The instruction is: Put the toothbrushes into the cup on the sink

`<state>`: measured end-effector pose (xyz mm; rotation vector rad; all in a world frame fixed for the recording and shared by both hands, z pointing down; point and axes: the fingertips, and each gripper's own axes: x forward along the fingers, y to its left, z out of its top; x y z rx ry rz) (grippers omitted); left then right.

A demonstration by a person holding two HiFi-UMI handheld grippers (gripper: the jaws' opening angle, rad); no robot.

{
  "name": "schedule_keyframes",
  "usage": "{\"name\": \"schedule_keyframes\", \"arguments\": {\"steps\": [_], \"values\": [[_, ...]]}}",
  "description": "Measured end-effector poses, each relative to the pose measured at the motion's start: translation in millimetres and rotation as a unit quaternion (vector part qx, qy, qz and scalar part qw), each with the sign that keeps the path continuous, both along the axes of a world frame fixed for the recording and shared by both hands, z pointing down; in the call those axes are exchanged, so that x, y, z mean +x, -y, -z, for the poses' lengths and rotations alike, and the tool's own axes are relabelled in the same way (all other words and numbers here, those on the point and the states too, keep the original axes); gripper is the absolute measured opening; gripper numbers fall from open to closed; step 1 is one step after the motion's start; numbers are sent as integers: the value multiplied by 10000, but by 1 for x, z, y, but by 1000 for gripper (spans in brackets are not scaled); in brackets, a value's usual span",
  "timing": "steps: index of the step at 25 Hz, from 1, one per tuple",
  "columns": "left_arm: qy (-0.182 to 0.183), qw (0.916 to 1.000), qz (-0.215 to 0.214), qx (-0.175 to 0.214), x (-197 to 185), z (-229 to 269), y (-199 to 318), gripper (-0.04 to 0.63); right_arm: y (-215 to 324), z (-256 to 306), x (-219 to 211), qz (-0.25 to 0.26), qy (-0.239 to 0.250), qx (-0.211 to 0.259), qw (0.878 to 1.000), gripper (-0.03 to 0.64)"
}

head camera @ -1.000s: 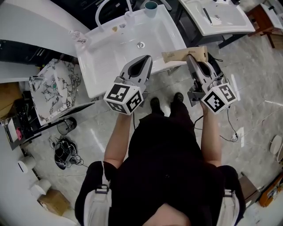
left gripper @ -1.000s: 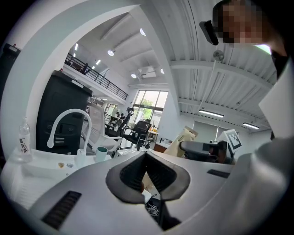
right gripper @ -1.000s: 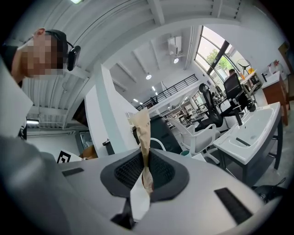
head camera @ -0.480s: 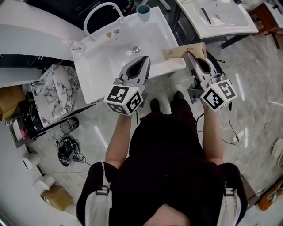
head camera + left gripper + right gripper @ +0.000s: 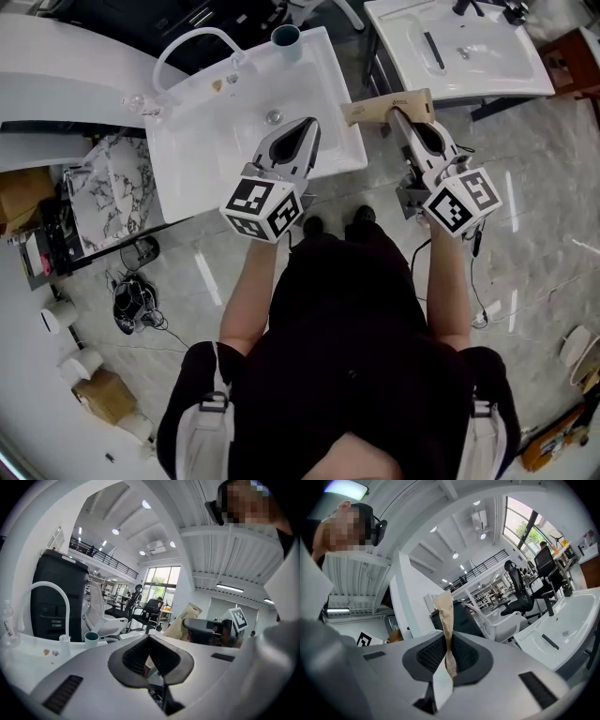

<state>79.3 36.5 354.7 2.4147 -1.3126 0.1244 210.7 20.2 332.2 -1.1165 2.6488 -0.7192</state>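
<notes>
A teal cup [image 5: 285, 36] stands at the back rim of the white sink [image 5: 202, 150], beside the arched white faucet [image 5: 192, 42]; the left gripper view shows the cup [image 5: 91, 638] far off to the left. My right gripper [image 5: 401, 117] is shut on a flat brown paper packet [image 5: 386, 107], held off the sink's right edge. In the right gripper view the packet [image 5: 444, 613] stands upright between the jaws of that gripper [image 5: 449, 645]. My left gripper [image 5: 302, 128] hovers over the sink's front part, shut and empty, its jaws meeting at the tip [image 5: 149, 638]. No bare toothbrush shows.
A second white sink [image 5: 487, 66] stands at the upper right with a dark stick-like item [image 5: 429, 49] lying on it. A marbled box [image 5: 103, 206], cables [image 5: 131, 309] and paper rolls [image 5: 70, 361] lie on the floor at the left. Office chairs [image 5: 101, 616] stand behind the sink.
In the head view the sink and cup have slid left and up. Both grippers keep their pose, and the right one still holds the packet.
</notes>
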Motion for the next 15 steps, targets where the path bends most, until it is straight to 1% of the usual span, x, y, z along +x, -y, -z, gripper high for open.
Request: {"name": "schedule_keyframes", "arguments": {"steps": [4, 7, 11, 15], "values": [[76, 9996, 243, -73, 13, -5, 11, 14, 16, -3, 16, 198, 30, -63, 9998, 52], [106, 9989, 443, -121, 16, -8, 16, 14, 25, -6, 20, 372, 51, -119, 9992, 52], [72, 9980, 596, -185, 12, -14, 20, 14, 35, -15, 15, 551, -9, -202, 9983, 52], [51, 9974, 695, -182, -5, -15, 30, 14, 48, -18, -2, 674, -33, -220, 9975, 52]]}}
